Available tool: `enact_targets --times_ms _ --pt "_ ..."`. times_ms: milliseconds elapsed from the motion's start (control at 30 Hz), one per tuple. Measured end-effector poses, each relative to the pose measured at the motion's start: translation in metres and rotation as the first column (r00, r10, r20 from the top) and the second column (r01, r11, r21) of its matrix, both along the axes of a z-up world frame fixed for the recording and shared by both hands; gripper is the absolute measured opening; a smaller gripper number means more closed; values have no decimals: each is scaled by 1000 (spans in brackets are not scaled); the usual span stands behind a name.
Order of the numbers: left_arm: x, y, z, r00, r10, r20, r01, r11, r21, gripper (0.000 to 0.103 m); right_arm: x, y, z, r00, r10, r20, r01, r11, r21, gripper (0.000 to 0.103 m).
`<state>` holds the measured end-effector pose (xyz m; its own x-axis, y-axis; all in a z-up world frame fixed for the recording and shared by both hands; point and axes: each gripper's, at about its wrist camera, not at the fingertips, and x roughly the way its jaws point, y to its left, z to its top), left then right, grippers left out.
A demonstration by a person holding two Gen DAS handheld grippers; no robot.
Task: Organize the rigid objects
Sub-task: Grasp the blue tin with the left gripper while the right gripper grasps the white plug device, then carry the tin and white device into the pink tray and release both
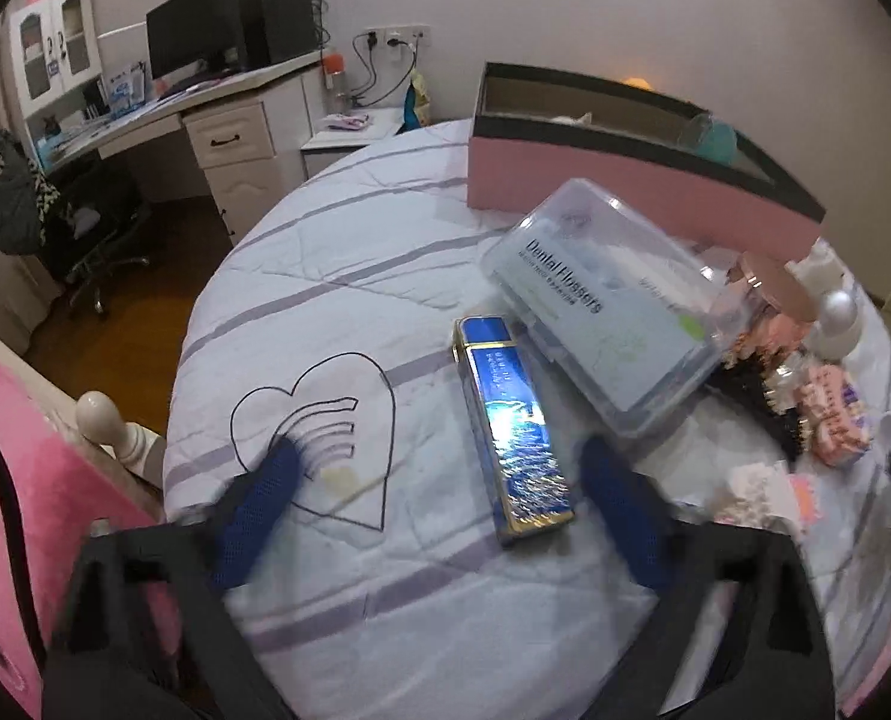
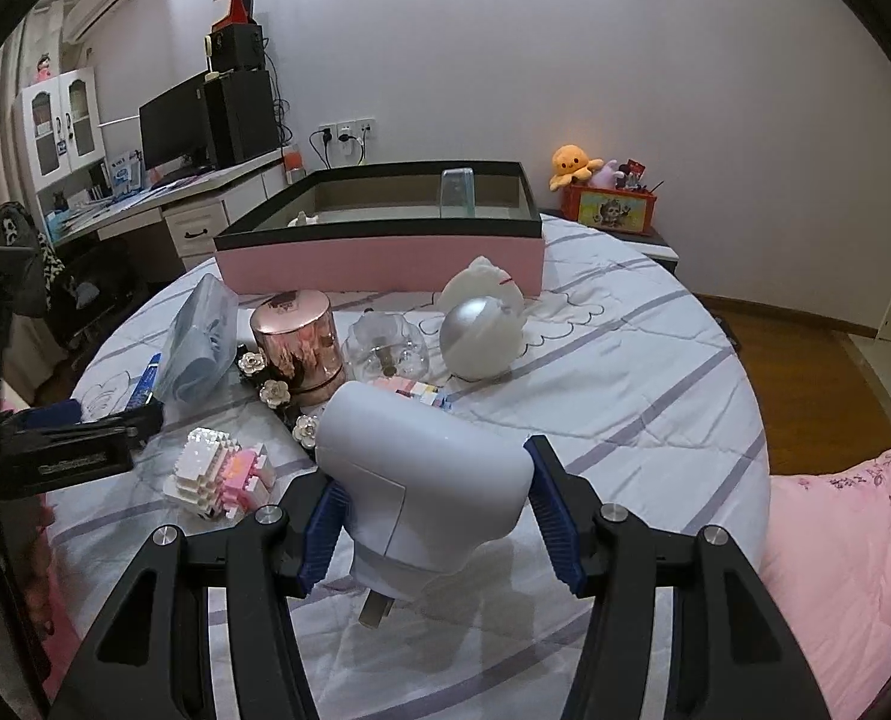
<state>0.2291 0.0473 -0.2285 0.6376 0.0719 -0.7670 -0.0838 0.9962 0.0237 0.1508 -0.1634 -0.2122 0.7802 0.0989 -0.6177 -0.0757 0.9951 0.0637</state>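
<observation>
1. Setting: a bedroom; the items lie on a bed [image 1: 337, 276] covered with a white quilt with grey stripes. A desk [image 1: 205, 102] carrying a monitor stands against the far wall.
2. Left wrist view: the left gripper [image 1: 439, 474] has its jaws released, straddling a blue and gold box [image 1: 514, 426] that lies flat on the quilt. Neither pad touches it.
3. Left wrist view only: a clear dental flosser case [image 1: 601, 300] rests tilted, just beyond the blue box. Its printed label is readable here. A pink storage box [image 1: 625, 192] stands behind it.
4. Right wrist view: the right gripper [image 2: 439, 516] has its jaws clenched on a white plug adapter [image 2: 421, 480], held above the quilt, prongs pointing down.
5. Right wrist view only: a rose-gold canister [image 2: 298, 342], a clear glass jar [image 2: 388, 348], a silver and white ball [image 2: 481, 336] and a pink and white brick model [image 2: 223, 474] lie between the adapter and the storage box.
6. Right wrist view only: the open interior of the storage box is visible, with a clear container [image 2: 457, 192] standing upright in it.
</observation>
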Motion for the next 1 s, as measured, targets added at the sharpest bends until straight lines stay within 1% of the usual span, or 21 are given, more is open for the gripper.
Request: enact_targets --times_ms 33,67,100,133,167,233,333,500,600,700,867,1000 --pt "-1 1 1 1000 -12 18 12 1000 -1 75 0 -1 0 1000 -1 1 1 1000 -1 58" --pt "-2 0 2 999 -29 30 29 1000 1 57 0 -1 1 1000 -3 3 3 1000 -2 58" --pt "-2 -1 3 999 -39 36 38 999 9 32 0 -2 1 1000 -6 5 6 1000 -4 58" --pt "-2 -4 4 998 -46 52 45 999 32 24 0 -3 1 1000 -8 5 8 1000 -4 58" --pt "-2 -6 3 997 -47 53 44 998 52 20 1 -4 1 1000 -10 5 10 1000 -3 58" --pt "-4 -10 4 995 -70 67 65 995 74 20 2 -4 2 1000 -12 6 12 1000 -1 58" --pt "-12 -10 11 992 -84 96 80 996 43 20 2 -4 5 1000 -6 10 6 1000 6 58" --pt "-31 -16 41 976 -111 186 111 994 6 20 -1 -2 16 999 0 40 0 1000 11 58" --pt "-42 -21 65 959 -136 250 146 989 -22 20 -2 2 27 997 6 71 -7 1000 11 58" --pt "-49 -31 83 938 -167 305 181 983 -20 20 -2 9 40 994 24 105 -26 1000 15 58" --pt "-50 -49 102 914 -199 352 217 976 -10 20 -1 24 59 986 54 158 -58 998 19 58" --pt "-54 -58 114 894 -219 392 241 971 -6 20 0 29 73 977 51 206 -55 998 12 58"
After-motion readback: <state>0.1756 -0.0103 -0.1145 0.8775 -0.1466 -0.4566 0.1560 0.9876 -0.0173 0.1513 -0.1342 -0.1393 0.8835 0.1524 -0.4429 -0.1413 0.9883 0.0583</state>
